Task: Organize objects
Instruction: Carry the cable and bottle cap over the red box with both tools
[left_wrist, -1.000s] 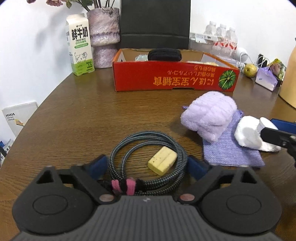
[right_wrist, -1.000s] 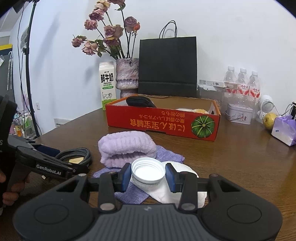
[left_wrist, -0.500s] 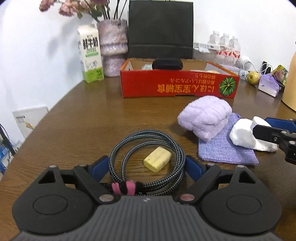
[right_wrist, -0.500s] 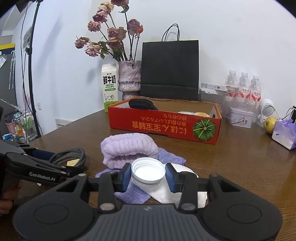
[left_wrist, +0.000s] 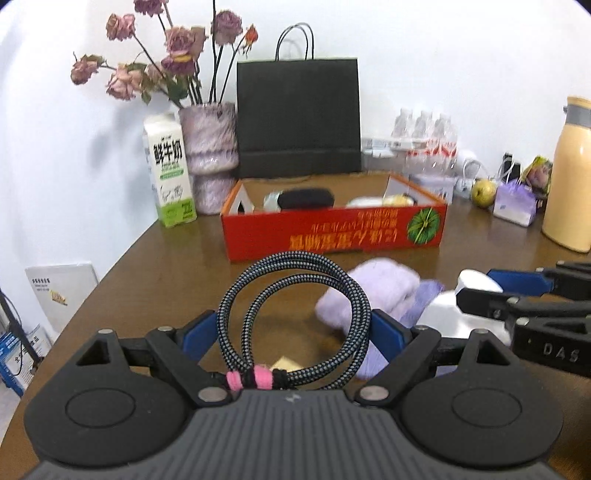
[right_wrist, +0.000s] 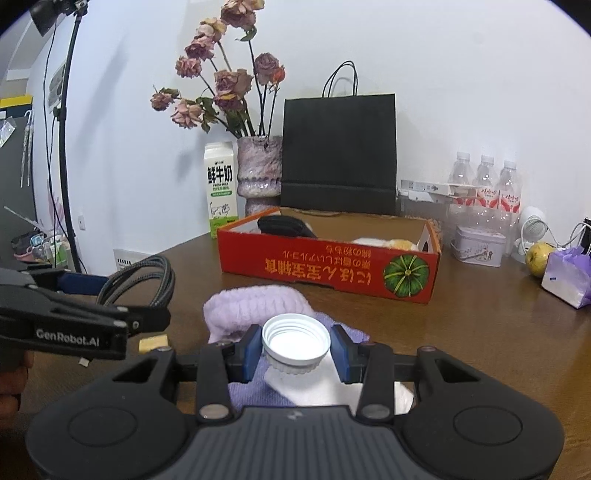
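Now listed: coiled cable (left_wrist: 295, 317), lifted clear of the table (left_wrist: 155, 280) since a second ago, pinched across its loop by the left gripper (left_wrist: 295, 330). Yellow block (right_wrist: 152, 343) left behind on the wood. Right gripper (right_wrist: 295, 349) clamped on the white bottle (right_wrist: 295, 341), unmoved. Likely destination: red box (left_wrist: 332, 232), beyond.

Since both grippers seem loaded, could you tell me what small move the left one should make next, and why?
Probably carry the coiled cable forward over the red box before releasing. The left gripper holds the coil clear of the table, and the box is open-topped with bare floor near its middle. The right gripper is clamped on the white bottle.
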